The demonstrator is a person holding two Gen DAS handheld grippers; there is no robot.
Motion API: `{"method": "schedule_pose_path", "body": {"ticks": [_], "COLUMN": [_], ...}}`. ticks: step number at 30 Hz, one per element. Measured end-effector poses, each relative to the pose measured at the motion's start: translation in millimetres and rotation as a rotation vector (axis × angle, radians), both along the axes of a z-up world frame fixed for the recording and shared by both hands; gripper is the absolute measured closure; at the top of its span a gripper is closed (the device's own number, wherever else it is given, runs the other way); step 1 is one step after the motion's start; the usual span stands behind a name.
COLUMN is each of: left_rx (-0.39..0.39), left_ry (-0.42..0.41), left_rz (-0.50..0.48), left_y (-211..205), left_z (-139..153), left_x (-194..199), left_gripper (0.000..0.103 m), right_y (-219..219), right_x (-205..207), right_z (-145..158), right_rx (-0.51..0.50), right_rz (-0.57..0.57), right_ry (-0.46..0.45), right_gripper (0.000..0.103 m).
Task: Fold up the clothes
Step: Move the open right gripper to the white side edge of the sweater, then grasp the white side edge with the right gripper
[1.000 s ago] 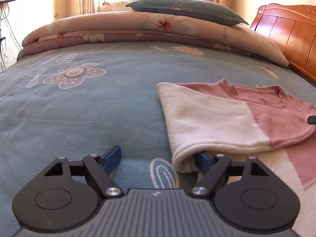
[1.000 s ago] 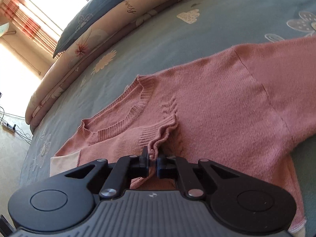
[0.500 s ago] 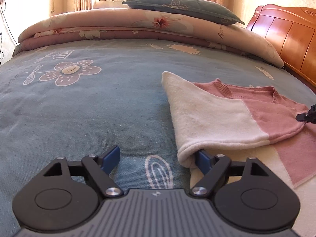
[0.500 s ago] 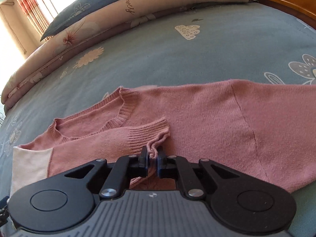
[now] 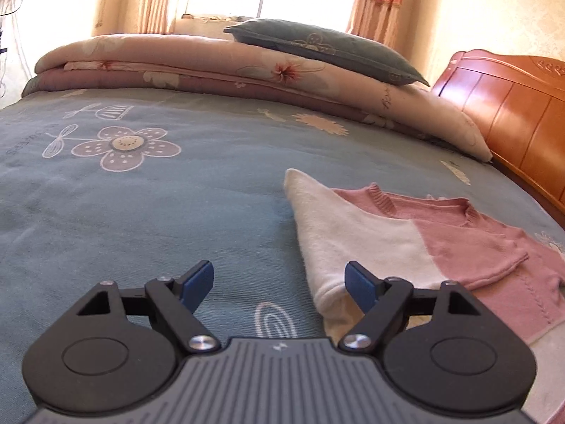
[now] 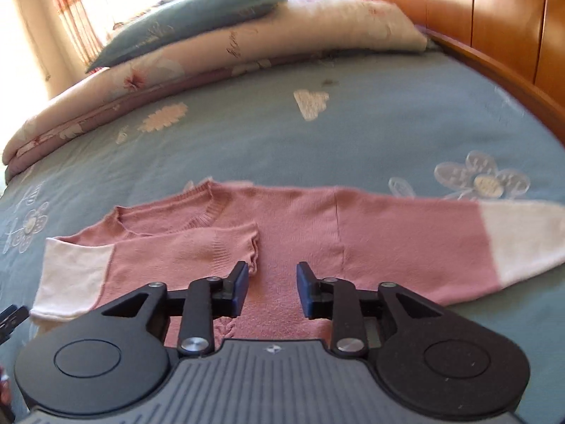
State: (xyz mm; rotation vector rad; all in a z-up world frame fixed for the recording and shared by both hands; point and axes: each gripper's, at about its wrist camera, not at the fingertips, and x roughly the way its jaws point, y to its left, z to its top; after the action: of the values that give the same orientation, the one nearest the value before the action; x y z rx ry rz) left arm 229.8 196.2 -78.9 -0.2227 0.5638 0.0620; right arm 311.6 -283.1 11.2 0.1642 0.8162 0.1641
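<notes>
The bed [image 6: 353,134], covered in a grey-blue flowered sheet, is carrying the whole job. A pink and cream sweater [image 6: 300,233] is lying flat on it, on the near side of the folded quilt [image 6: 219,56] and pillow [image 6: 183,17] and well apart from them. Taking the sweater's neckline [image 6: 169,219] as the landmark, the garment's long axis is running side to side across the right wrist view.

To the left of the neckline, one sleeve [image 6: 183,251] is already lying folded in over the chest, its ribbed cuff ending just below and right of the neckline. To the right of the neckline, the other sleeve [image 6: 459,240] is lying fully stretched out, its cream end [image 6: 522,236] the point farthest from the neckline.

The right claw [image 6: 272,288] is hovering over the chest, below the neckline; its jaws have just been opening, are standing apart, and nothing is between them, the folded cuff lying just beside the left pad. In my judgement the stretched sleeve is the next thing to bring in, and the right claw is the nearer.

The left claw [image 5: 279,286] is standing wide apart and gripping nothing, on the far side of the neckline from that sleeve; its right pad is showing against the cream folded edge [image 5: 339,247], and contact cannot be confirmed.
</notes>
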Motion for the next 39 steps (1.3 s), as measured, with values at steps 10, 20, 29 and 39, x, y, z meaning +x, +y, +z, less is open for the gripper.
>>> {"method": "schedule_pose_path", "body": {"ticks": [10,20,29,39], "left_rx": [-0.087,-0.138,-0.166,-0.143], "left_ry": [0.039,0.048,0.049,0.057], "left_rz": [0.069,0.216,0.263,0.259], "left_y": [17,50,66,62], "left_z": [-6,-8,-10,-10], "left_x": [1,-3,-2,1], "left_gripper": [0.022,0.022,0.022,0.022], "right_y": [53,240,353,347], "right_x": [-32,2,18,11], "right_z": [81,12,-69,-71], "right_rx": [-0.103,-0.136,-0.149,-0.095], "right_rz": [0.203,0.591,0.762,0.738], "right_ry": [-0.106,-0.085,0.037,0.006], "right_gripper": [0.062,0.087,0.091,0.093]}}
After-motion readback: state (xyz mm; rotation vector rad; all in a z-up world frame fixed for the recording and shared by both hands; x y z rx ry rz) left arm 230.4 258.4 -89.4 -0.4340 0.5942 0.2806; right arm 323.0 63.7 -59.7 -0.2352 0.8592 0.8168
